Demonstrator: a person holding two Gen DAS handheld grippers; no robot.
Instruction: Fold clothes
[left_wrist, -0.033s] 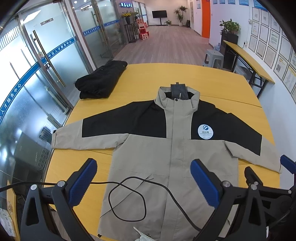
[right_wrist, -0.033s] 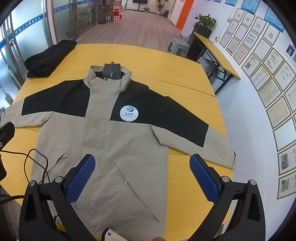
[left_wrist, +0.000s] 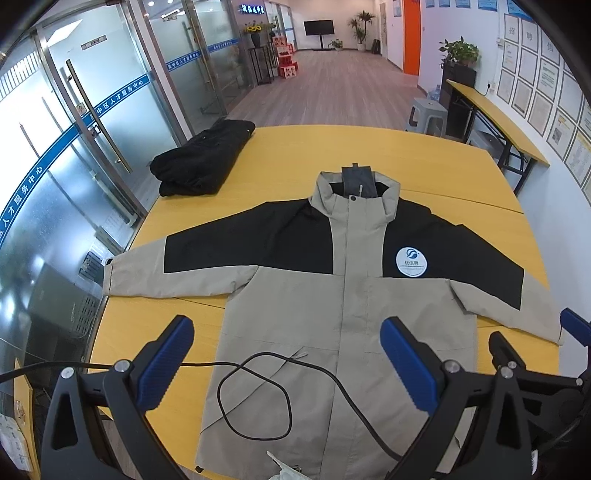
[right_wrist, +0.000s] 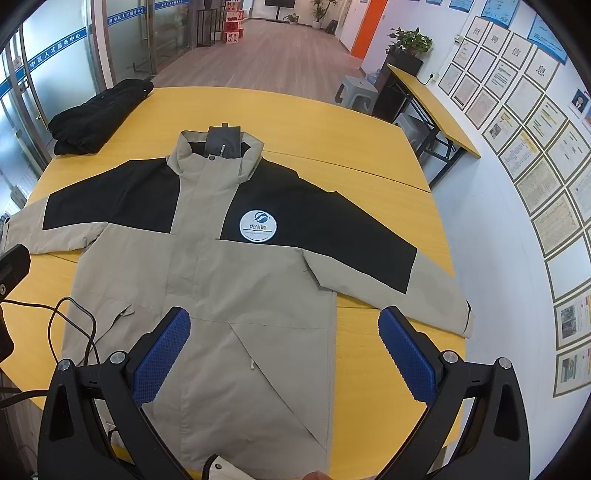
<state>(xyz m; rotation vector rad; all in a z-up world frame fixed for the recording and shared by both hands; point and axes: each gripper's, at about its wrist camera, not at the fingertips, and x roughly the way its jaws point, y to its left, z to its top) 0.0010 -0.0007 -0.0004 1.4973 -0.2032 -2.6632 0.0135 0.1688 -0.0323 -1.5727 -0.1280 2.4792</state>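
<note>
Nearest me, over the front edge of the table (left_wrist: 155, 299), my left gripper (left_wrist: 286, 363) hangs with its blue pads wide apart, gripping nothing and touching nothing that I can make out. My right gripper (right_wrist: 283, 354) does the same, jaws spread and released above the jacket's hem. A thin black cable (left_wrist: 255, 398) lies looped on the lower front of the jacket (right_wrist: 236, 288). Beyond the pads, the jacket lies flat and face up across the middle of the table, zipped, both sleeves stretched out toward the left and right edges, collar pointing at the far edge. I judge the folding has not begun: no sleeve is turned in, no hem lifted, so every fold is left to do. At the far left corner sits a black garment (left_wrist: 203, 162), bundled up, possibly finished already.
</note>
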